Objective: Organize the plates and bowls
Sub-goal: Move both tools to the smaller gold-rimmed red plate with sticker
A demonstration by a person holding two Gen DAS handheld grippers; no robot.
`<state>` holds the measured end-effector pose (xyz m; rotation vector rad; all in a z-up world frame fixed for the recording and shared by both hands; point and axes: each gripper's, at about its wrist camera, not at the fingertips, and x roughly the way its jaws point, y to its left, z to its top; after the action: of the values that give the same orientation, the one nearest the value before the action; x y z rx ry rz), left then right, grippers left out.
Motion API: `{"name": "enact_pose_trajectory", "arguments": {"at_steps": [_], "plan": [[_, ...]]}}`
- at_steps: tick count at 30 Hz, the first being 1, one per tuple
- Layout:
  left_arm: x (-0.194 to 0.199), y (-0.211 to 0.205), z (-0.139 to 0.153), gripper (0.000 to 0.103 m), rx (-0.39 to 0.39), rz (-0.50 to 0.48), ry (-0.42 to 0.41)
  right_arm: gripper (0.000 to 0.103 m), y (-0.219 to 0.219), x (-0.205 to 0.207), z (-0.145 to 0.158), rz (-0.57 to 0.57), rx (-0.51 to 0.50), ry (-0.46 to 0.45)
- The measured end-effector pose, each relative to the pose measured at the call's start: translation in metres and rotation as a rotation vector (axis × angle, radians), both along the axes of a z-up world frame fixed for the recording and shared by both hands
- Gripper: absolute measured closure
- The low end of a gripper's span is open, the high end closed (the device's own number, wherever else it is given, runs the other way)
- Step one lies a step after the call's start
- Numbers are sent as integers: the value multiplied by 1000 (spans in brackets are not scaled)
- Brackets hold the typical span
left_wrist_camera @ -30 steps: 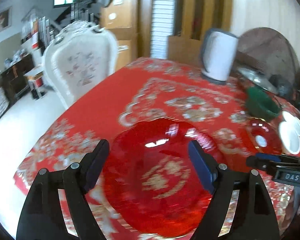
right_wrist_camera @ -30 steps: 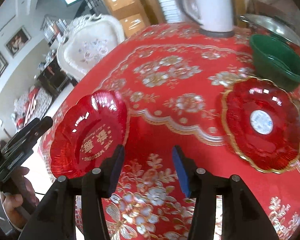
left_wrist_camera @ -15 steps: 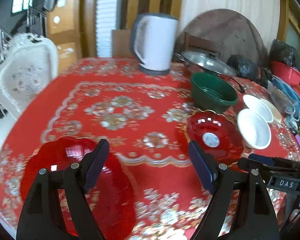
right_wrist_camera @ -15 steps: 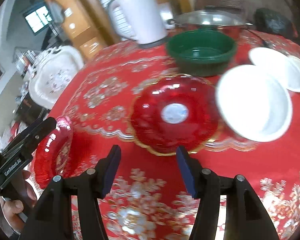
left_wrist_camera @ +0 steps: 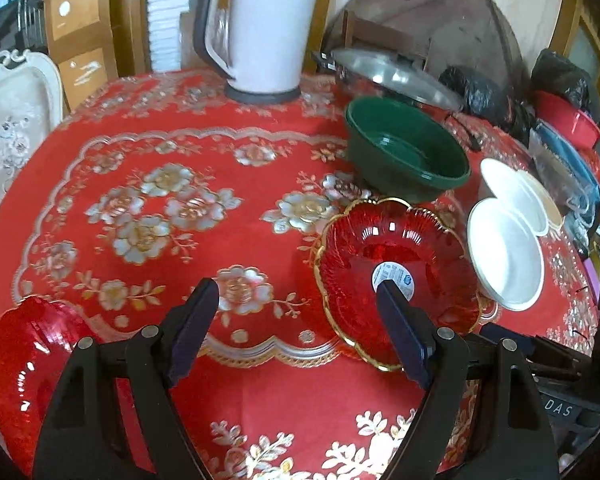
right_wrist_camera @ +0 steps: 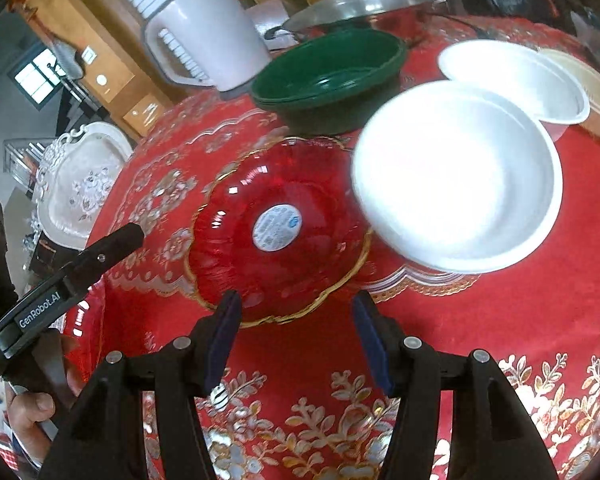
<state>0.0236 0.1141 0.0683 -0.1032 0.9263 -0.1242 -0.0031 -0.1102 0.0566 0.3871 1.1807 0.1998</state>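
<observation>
A gold-rimmed red glass bowl (left_wrist_camera: 392,272) with a round sticker sits on the red tablecloth; it also shows in the right wrist view (right_wrist_camera: 280,228). My right gripper (right_wrist_camera: 296,340) is open and empty just in front of its near rim. My left gripper (left_wrist_camera: 300,324) is open and empty, left of that bowl. A red plate (left_wrist_camera: 28,364) lies at the table's left edge, behind my left finger. A green bowl (right_wrist_camera: 328,76) stands behind the red bowl. White bowls (right_wrist_camera: 460,176) sit to its right, overlapping its edge.
A white kettle (left_wrist_camera: 260,28) stands at the back of the round table. A lidded metal pan (left_wrist_camera: 392,76) is behind the green bowl (left_wrist_camera: 408,156). Black bags and red and blue containers (left_wrist_camera: 568,124) crowd the far right. A white chair (right_wrist_camera: 80,184) stands left of the table.
Both grippers have swung right and moved forward. The red plate has slid to the left edge of the left view. The gold-rimmed bowl and white bowls now appear closer.
</observation>
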Motion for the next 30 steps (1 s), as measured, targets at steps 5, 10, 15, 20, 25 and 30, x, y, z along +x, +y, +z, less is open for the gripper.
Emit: {"name": "enact_pose_trajectory", "arguments": {"at_steps": [5,10,15,20,25,30], "plan": [[17,-11,-13,21,26,-7,47,45,-7,12,-12,-27,25,31],[30,-15,-23,21,22,-2,79,45,-7,19,-17,-12,21,34],[37,-23,-30,21,17,-12,108,45,-6,21,-17,9,-3,21],[41,-30,-34,21,50,-15,112,45,-6,24,-17,26,-15,16],[43,-35,-37,21,74,-15,112,45,-4,28,-18,31,-12,12],[43,-41,-37,21,133,-15,104,45,-4,28,-18,27,-5,6]]}}
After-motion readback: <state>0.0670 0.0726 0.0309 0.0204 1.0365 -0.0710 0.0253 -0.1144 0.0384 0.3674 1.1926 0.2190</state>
